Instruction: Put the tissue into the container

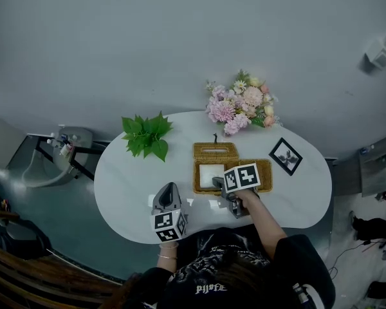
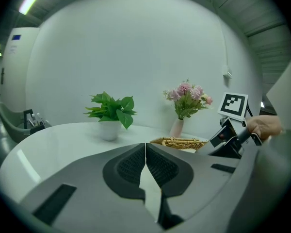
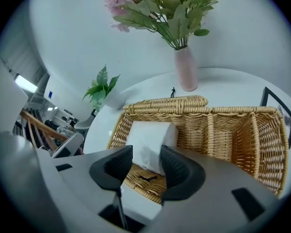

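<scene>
White tabletop point(image 1: 135, 192), rounded at the corners, fills the middle of the head view, with a leafy green plant point(image 1: 147, 136), a pink bouquet point(image 1: 241, 108) and a small framed picture point(image 1: 285, 156) set around a wicker basket point(image 1: 265, 167). The tissue pack point(image 1: 210, 173) lies in the basket's left compartment. The right gripper point(image 1: 220, 187) points down at that compartment from the near rim, and the left gripper point(image 1: 169, 188) hangs over bare table to the basket's left, well clear of it. From the left gripper view, the left gripper point(image 2: 145, 147) has its pads pressed together at the tips; a pale sliver shows in the gap behind them, and I cannot tell what it is. From the right gripper view, the right gripper point(image 3: 146, 155) stands wide open over the basket's point(image 3: 223, 130) front edge. The tissue pack point(image 3: 150, 137) rests inside just past the tips, neither pad pressing on it.
</scene>
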{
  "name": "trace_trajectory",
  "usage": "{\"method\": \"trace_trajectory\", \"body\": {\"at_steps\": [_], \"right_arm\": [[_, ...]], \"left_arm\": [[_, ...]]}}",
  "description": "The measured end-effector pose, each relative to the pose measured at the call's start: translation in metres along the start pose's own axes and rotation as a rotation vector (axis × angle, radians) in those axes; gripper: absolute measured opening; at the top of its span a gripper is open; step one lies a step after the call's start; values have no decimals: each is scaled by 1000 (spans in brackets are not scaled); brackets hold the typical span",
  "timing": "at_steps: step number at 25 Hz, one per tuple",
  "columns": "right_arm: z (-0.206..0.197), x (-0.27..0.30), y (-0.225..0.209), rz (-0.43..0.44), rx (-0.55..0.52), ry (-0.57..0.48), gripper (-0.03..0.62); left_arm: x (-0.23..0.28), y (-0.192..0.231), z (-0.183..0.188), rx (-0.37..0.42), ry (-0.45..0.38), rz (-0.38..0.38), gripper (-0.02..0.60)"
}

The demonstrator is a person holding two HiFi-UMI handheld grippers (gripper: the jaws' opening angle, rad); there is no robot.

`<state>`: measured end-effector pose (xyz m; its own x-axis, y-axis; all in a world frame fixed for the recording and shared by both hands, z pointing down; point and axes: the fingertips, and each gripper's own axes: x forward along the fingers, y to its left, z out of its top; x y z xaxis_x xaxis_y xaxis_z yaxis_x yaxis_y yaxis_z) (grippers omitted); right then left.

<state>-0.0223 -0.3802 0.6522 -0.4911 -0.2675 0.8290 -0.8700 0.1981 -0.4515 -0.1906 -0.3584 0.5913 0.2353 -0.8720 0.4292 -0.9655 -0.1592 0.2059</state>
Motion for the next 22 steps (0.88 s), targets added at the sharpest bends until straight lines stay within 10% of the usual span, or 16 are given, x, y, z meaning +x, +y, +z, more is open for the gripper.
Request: {"method": "trace_trajectory", "body": {"at_steps": [22], "right_arm": [[32,-114,29,122,-141,-502,186]], "left_arm": [[-17,-62,28,14,-94,-108,26]]}}
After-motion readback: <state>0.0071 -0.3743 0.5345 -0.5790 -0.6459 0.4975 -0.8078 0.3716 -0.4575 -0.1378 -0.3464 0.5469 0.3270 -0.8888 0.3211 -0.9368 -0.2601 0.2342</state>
